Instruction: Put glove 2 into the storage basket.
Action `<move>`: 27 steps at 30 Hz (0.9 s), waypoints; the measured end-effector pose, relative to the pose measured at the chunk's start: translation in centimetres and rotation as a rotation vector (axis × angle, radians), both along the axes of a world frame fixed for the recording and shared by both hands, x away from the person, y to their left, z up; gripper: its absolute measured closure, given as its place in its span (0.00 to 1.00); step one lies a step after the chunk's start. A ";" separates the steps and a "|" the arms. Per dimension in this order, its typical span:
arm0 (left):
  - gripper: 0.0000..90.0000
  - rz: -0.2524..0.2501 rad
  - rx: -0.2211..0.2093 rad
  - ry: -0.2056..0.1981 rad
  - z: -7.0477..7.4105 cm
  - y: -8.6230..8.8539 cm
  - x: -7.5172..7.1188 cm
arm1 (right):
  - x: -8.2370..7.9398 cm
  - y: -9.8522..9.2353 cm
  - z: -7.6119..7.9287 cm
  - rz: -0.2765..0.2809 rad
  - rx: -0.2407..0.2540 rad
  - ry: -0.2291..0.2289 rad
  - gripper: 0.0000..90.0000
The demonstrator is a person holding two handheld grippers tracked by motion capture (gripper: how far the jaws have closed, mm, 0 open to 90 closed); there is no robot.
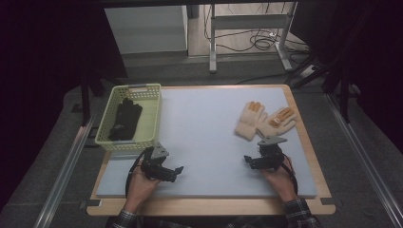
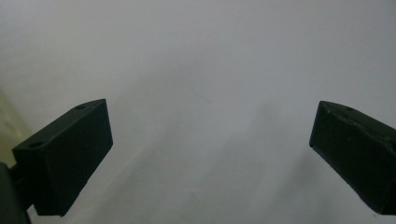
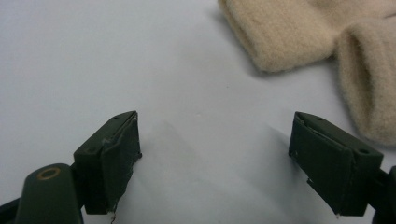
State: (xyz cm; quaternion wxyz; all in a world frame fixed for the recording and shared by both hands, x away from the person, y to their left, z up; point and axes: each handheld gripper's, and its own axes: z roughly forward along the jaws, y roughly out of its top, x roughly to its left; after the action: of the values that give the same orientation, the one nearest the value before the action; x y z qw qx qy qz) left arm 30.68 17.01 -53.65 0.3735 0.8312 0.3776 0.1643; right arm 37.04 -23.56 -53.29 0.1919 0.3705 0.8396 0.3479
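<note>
On the pale blue mat point(image 1: 209, 133): 2 grippers, both wide open, nothing held.

Near the front edge, left gripper point(image 1: 177, 170) just below the corner of the yellow-green basket point(image 1: 151, 118), jaws spread far apart over bare mat, empty between them; right gripper point(image 1: 247, 160) low on the right half, jaws likewise spread wide and empty. Just beyond the right gripper, 2 cream knit gloves point(image 1: 263, 119) with orange fingertips, flat on the mat, side by side and touching, cuffs toward the jaws, close but not touched. Inside the basket, 1 black glove point(image 1: 124, 119), well apart from the cream pair.
</note>
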 end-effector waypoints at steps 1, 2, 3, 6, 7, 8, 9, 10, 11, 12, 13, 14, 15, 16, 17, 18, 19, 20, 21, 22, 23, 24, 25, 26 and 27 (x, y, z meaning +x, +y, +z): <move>0.00 -0.001 -0.001 0.008 -0.2 0.1 0.0 | 0.0 0.0 0.0 0.000 0.000 0.000 0.18; 0.00 0.001 0.004 0.015 -0.5 0.1 0.0 | 0.0 0.0 0.0 0.000 0.001 0.001 0.18; 0.00 0.004 0.011 0.020 -0.7 0.1 0.1 | 0.0 0.0 0.0 0.000 0.002 0.002 0.18; 0.00 0.005 0.037 0.059 -1.4 -0.1 0.4 | 0.0 0.0 0.0 0.000 0.003 0.003 0.18; 0.00 0.004 0.033 0.070 -1.4 0.0 0.5 | 0.0 0.0 0.0 0.000 0.002 0.003 0.18; 0.00 0.004 0.027 0.080 -1.5 0.1 0.6 | 0.0 0.0 0.0 0.000 0.002 0.003 0.18; 0.00 0.008 0.014 0.085 -1.5 0.1 0.6 | 0.0 0.0 0.0 0.000 0.002 0.004 0.18; 0.00 0.006 0.012 0.084 -1.5 0.2 0.7 | 0.1 0.0 0.0 0.000 0.003 0.005 0.18; 0.00 0.008 0.014 0.082 -1.5 0.2 0.7 | 0.1 0.0 0.0 0.000 0.003 0.005 0.18; 0.01 0.012 0.021 0.081 -1.5 0.1 0.6 | 0.1 0.0 0.0 0.000 0.002 0.006 0.18; 0.00 0.009 0.026 0.078 -1.5 0.1 0.6 | 0.1 0.0 0.0 0.000 0.003 0.008 0.18; 0.00 0.010 0.022 0.079 -1.5 0.1 0.6 | 0.1 0.0 0.0 0.001 0.004 0.008 0.17; 0.00 0.010 0.024 0.077 -1.5 0.1 0.6 | 0.1 0.0 0.0 0.001 0.004 0.007 0.18; 0.00 0.010 0.024 0.077 -1.5 0.1 0.6 | 0.1 0.0 0.0 0.001 0.004 0.008 0.18; 0.00 0.010 0.024 0.077 -1.5 0.1 0.6 | 0.1 -0.1 0.0 0.001 0.005 0.009 0.18; 0.00 0.009 0.024 0.076 -1.5 0.1 0.6 | 0.1 -0.1 0.0 0.003 0.006 0.009 0.18; 0.00 0.010 0.024 0.076 -1.5 0.1 0.6 | 0.1 -0.1 0.0 0.004 0.008 0.011 0.18; 0.00 0.010 0.024 0.075 -1.5 0.1 0.6 | 0.1 -0.1 0.0 0.004 0.008 0.011 0.18; 0.00 0.010 0.024 0.075 -1.5 0.1 0.6 | 0.1 -0.1 0.0 0.003 0.009 0.011 0.19; 0.00 0.010 0.024 0.074 -1.5 0.1 0.6 | 0.1 -0.1 0.1 0.002 0.010 0.011 0.19; 0.00 0.010 0.024 0.074 -1.5 0.1 0.6 | 0.1 -0.1 0.1 -0.002 0.016 0.012 0.21; 0.00 0.010 0.024 0.074 -1.5 0.1 0.6 | 0.1 -0.2 0.1 -0.003 0.021 0.010 0.23; 0.00 0.010 0.024 0.074 -1.5 0.1 0.6 | 0.1 -0.3 0.2 -0.001 0.021 0.011 0.24; 0.00 0.010 0.024 0.074 -1.5 0.1 0.6 | 0.2 -0.3 0.2 0.000 0.023 0.010 0.25; 0.00 0.010 0.024 0.074 -1.5 0.1 0.6 | 0.2 -0.3 0.2 0.001 0.020 0.011 0.27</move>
State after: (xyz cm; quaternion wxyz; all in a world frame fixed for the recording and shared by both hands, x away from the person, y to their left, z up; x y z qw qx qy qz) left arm 31.24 17.08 -55.17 0.3486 0.8392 0.3933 0.1397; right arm 37.23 -23.89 -53.07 0.1833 0.3738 0.8373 0.3545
